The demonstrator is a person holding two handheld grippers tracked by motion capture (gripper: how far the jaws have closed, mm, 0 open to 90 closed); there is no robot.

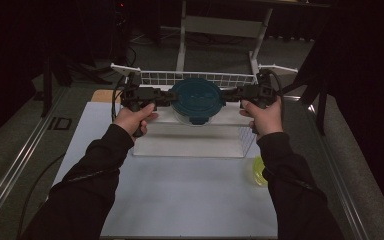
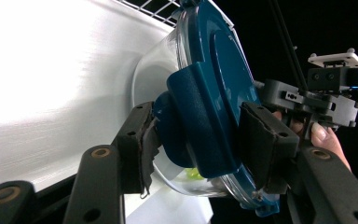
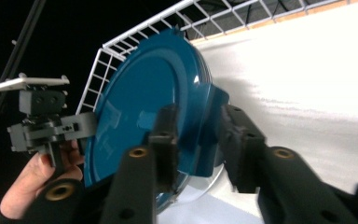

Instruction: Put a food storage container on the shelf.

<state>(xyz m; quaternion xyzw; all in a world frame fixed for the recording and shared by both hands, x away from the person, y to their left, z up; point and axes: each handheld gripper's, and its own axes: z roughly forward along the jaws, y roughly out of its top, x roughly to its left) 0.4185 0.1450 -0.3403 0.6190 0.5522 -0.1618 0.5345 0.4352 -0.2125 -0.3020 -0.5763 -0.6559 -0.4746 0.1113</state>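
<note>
A round clear glass container (image 1: 196, 116) with a dark teal lid (image 1: 197, 99) sits between my two grippers, over the white wire basket (image 1: 195, 78). My left gripper (image 1: 169, 97) comes in from the left. In the left gripper view its pads (image 2: 142, 140) press on the lid's latch flap (image 2: 191, 116) and the lid top. My right gripper (image 1: 228, 95) meets the container from the right. In the right gripper view its jaws clamp the lid edge and latch (image 3: 214, 126). Something small and yellow-green (image 2: 193, 173) lies inside the container.
The basket stands on a white mat (image 1: 180, 195), its wire back wall behind the container. A yellow-green round object (image 1: 258, 171) lies on the mat by the right forearm. A metal rail (image 1: 15, 165) runs along the table's left side.
</note>
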